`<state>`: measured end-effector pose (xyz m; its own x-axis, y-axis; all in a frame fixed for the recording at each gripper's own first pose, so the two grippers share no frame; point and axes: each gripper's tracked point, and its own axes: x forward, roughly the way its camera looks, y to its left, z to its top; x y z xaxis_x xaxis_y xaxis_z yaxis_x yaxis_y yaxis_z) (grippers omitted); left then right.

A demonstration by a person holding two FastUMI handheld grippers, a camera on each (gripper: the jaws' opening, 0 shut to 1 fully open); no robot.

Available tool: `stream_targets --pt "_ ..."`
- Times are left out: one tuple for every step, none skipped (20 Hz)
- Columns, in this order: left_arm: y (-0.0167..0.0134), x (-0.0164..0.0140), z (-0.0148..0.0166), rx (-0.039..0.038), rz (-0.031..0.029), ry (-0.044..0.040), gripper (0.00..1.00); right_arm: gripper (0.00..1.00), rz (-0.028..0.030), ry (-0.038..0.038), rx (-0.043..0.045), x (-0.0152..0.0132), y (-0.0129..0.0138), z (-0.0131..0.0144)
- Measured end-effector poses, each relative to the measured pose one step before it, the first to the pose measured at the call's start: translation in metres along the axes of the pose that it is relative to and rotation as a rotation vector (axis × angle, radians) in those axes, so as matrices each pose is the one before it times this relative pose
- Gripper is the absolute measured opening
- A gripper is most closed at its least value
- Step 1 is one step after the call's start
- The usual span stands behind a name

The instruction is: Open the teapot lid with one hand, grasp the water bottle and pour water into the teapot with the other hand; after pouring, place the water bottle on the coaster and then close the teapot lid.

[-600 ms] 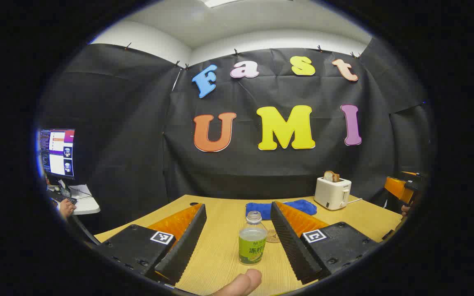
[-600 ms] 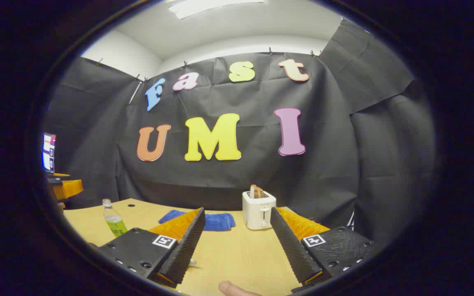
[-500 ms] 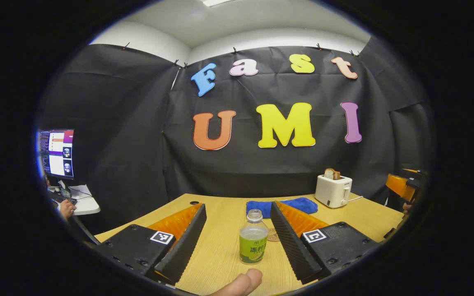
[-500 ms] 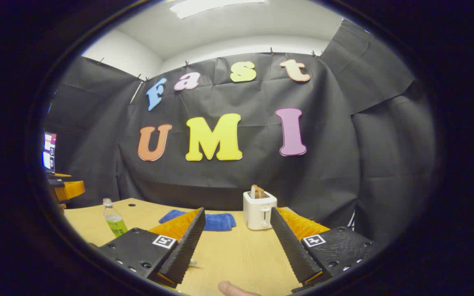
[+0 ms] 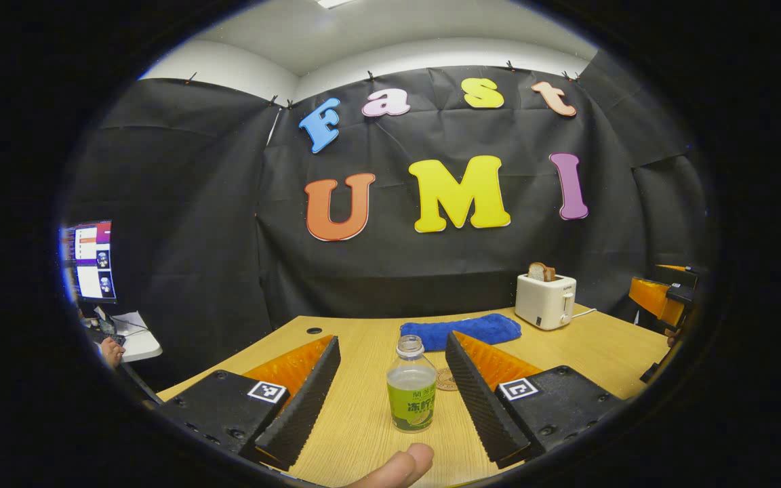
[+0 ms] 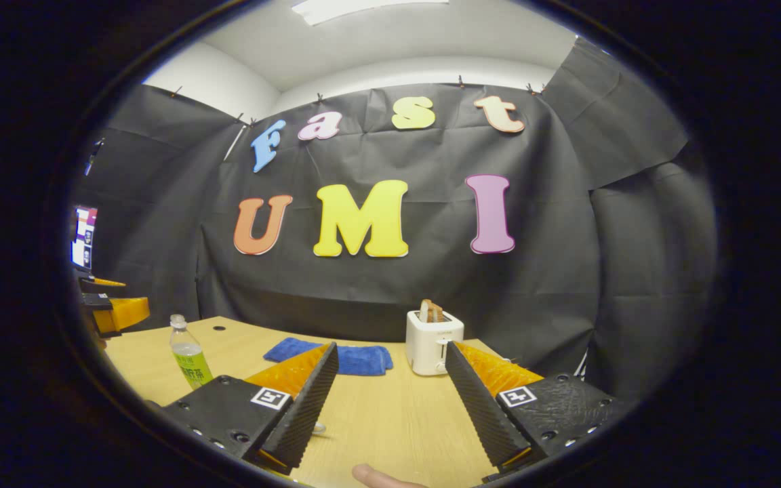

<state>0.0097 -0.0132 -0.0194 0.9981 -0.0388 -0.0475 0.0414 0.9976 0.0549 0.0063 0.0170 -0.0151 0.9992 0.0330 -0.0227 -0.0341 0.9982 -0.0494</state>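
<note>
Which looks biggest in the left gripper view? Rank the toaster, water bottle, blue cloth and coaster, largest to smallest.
1. blue cloth and water bottle: alike in size; the bottle stands nearer, so unsure.
2. toaster, farther back.
3. coaster, partly hidden.

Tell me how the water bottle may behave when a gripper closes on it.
The water bottle stands upright, tall and narrow, so a push near its neck would probably tip it. It has no cap, and liquid fills most of it, so tilting may spill. Its clear thin wall looks like soft plastic that may dent under a hard squeeze.
</note>
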Motion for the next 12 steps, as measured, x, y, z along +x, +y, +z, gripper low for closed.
stream_targets --pt "-0.00032 0.00014 -0.00180 -0.00419 0.00022 0.00524 0.98 0.95 0.00957 -0.00296 -0.00611 0.00061 0.00248 -0.00258" --pt "0.00007 0.00152 -0.00108 -0.00461 0.00153 0.00499 0.98 0.95 0.00796 -0.00072 -0.00454 0.00093 0.00318 -0.00032" --pt "0.00131 0.00025 -0.00206 -0.00203 0.00153 0.00453 0.98 0.95 0.00353 0.00746 -0.00386 0.00238 0.00077 -0.00374" --pt "0.00149 0.00079 -0.00024 0.00165 0.00001 -0.00043 0.98 0.96 0.00529 0.00690 -0.00029 0.00271 0.00214 -0.00360" --pt "0.00239 0.00164 0.00021 0.00013 0.00335 -0.00335 0.98 0.96 0.00325 0.00557 0.00326 0.00237 0.00223 -0.00417" --pt "0.00241 0.00121 0.00060 -0.00469 0.00376 0.00165 0.98 0.97 0.00976 -0.00441 0.00684 0.00304 0.00342 -0.00195" --pt "0.00005 -0.00063 -0.00153 -0.00796 0.00092 0.00338 0.98 0.97 0.01175 -0.01163 0.01410 0.00440 0.00514 -0.00164" --pt "0.00117 -0.00009 -0.00094 -0.00548 -0.00039 0.00291 0.98 0.97 0.01437 -0.00220 0.01702 0.00529 0.00460 -0.00442" --pt "0.00137 0.00141 -0.00141 -0.00036 0.00223 0.00262 0.98 0.97 0.02509 0.00227 0.01708 0.00636 0.00818 -0.00832" --pt "0.00196 0.00224 -0.00129 -0.00022 0.00602 0.00479 0.98 0.97 0.02307 0.00056 0.01361 0.00536 0.00794 -0.00781" --pt "0.00133 -0.00017 -0.00317 -0.00382 0.00127 0.00750 0.98 0.96 0.01741 0.02172 0.00089 0.00984 0.00829 -0.01563" --pt "-0.00032 0.00063 -0.00010 -0.00373 -0.00346 0.00160 0.98 0.96 0.00656 0.02697 -0.00964 0.00660 0.00437 -0.01427"
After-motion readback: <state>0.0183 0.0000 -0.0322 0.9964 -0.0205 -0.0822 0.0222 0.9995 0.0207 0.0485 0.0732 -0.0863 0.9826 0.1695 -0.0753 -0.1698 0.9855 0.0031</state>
